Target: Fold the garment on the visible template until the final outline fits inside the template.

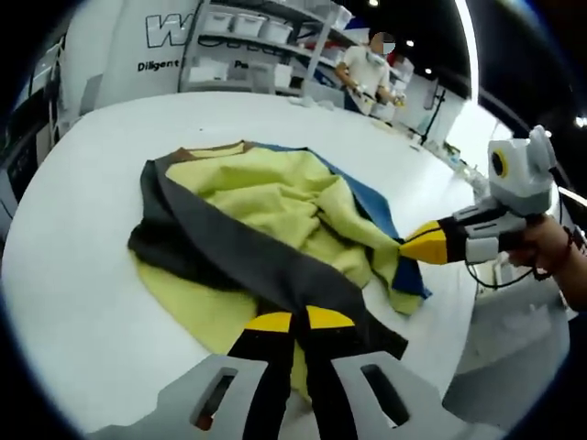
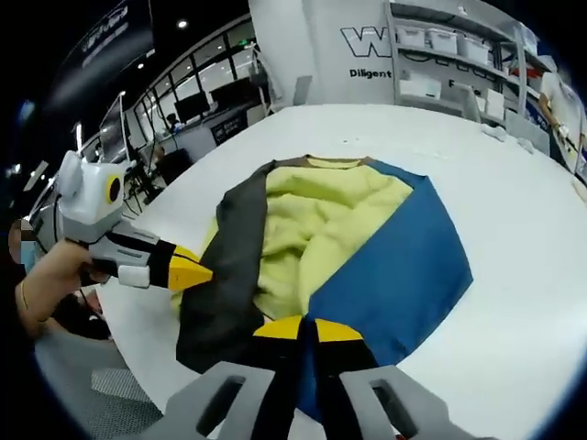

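Observation:
A garment (image 1: 275,206) with a yellow fleece lining, a dark grey panel and a blue panel lies crumpled on the white table (image 1: 83,302). My left gripper (image 1: 298,320) is shut on the garment's grey hem at the near edge. From the right, my right gripper (image 1: 427,243) reaches in and pinches the yellow and blue edge. In the right gripper view the garment (image 2: 339,238) spreads out with its lining up, and my right gripper (image 2: 307,328) is shut on the hem where grey meets blue. At the left, the left gripper (image 2: 191,271) grips the grey side, held by a hand (image 2: 55,275).
Shelves with white bins (image 1: 248,37) stand behind the table, and a person (image 1: 367,69) works at the back right. The table's edge (image 2: 119,339) runs close to the left gripper. Desks with monitors (image 2: 197,105) sit at the far left. Bare tabletop (image 2: 514,211) lies right of the garment.

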A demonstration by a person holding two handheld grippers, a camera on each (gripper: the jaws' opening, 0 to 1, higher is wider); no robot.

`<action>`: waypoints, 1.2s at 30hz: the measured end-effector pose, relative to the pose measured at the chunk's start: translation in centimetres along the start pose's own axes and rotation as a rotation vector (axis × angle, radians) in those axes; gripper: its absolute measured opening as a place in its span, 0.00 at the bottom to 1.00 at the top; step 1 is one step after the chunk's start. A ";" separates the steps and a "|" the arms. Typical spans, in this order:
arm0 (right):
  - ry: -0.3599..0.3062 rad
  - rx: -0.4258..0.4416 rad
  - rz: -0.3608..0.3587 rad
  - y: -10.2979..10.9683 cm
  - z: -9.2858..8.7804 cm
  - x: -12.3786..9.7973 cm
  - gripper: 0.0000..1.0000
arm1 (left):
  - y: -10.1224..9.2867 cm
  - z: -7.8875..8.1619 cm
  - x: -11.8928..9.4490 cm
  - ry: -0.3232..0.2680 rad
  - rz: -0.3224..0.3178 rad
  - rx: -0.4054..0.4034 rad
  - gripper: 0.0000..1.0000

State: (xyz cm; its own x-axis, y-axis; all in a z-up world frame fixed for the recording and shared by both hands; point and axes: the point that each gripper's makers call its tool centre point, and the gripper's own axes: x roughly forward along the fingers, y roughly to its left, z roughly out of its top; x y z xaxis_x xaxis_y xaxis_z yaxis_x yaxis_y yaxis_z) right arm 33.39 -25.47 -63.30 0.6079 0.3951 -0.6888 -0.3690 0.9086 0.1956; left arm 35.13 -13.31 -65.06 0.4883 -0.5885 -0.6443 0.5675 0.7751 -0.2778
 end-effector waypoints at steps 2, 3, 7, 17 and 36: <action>-0.004 0.009 0.008 0.0 0.1 -0.2 0.00 | 0.0 0.0 -0.1 -0.003 0.002 0.003 0.00; -0.007 0.012 0.010 0.0 0.1 -0.4 0.00 | 0.0 0.2 -0.2 -0.007 0.001 0.004 0.00; -0.017 0.009 0.011 -0.2 0.4 -0.8 0.00 | -0.1 0.6 -0.8 -0.018 -0.005 0.004 0.00; -0.030 0.007 -0.031 -2.7 1.9 -2.5 0.00 | 0.7 1.7 -2.5 -0.034 0.005 0.003 0.00; 0.034 -0.055 -0.303 -16.3 5.4 -5.1 0.00 | 8.3 3.2 -7.1 -0.049 0.145 -0.021 0.00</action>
State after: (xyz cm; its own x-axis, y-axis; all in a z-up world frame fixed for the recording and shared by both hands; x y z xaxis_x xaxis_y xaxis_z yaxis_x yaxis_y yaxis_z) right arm 40.16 -41.59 -59.20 0.6727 0.1016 -0.7329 -0.2127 0.9753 -0.0601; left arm 38.54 -3.49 -60.50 0.5963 -0.4805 -0.6430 0.4752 0.8569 -0.1997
